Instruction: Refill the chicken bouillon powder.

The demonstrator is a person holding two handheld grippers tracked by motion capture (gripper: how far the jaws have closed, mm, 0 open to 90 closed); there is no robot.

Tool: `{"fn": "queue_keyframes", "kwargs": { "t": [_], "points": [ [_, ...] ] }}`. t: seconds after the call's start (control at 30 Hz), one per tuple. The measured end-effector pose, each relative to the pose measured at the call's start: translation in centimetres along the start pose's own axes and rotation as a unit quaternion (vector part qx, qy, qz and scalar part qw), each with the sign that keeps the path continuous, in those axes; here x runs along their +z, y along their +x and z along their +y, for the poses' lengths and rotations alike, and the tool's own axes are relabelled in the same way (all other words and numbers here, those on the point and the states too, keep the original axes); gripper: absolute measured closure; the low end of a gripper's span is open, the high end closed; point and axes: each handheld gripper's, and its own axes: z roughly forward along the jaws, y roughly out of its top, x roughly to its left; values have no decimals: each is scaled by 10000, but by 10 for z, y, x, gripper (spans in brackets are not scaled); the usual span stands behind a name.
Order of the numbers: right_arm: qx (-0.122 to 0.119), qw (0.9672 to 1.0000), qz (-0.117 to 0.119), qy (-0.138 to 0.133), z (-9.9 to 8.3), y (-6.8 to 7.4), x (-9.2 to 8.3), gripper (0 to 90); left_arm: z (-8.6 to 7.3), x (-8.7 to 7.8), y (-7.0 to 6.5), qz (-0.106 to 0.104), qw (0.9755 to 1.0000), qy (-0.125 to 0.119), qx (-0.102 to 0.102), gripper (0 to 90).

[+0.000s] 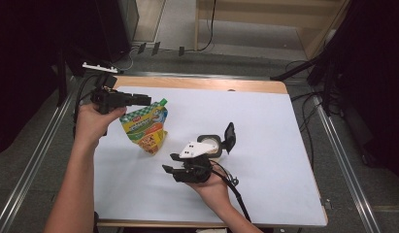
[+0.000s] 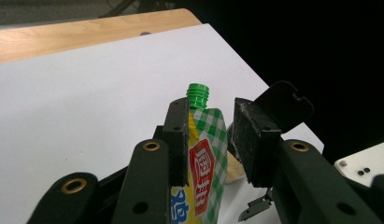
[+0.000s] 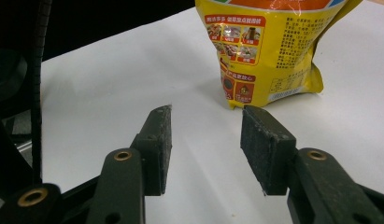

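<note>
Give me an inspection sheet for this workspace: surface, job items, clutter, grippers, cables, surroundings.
Surface: white sheet over a wooden table, nothing spilled.
Job's things: pouch standing upright, green cap on.
Clutter: small round container, black lid standing open, beside the right gripper.
Grippers: left gripper open, fingers astride the pouch top, one touching it, the other apart. Right gripper open, nothing between its fingers, low over the sheet.
Cables: black cable trails from the right gripper toward the near edge; more cables on the floor.
Surroundings: metal rails along both sides, wooden frame beyond.
</note>
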Motion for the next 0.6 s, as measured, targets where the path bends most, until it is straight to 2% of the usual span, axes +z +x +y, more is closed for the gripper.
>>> {"fn": "queue_keyframes", "kwargs": {
  "t": [0.2,0.4,0.57,0.6],
  "points": [
    [13,10000,25,19,1,0,-1,555,-2,-7,5,98,9999,-73,-85,631],
    [53,10000,39,1,5,-1,-5,564,-4,-7,11,162,9998,-58,-82,589],
    [75,10000,50,31,9,-3,-9,585,-7,-7,18,267,9993,-156,-195,567],
    [114,9999,64,32,10,-4,-12,594,-8,-7,19,288,9992,-191,-222,533]
  ]
}}
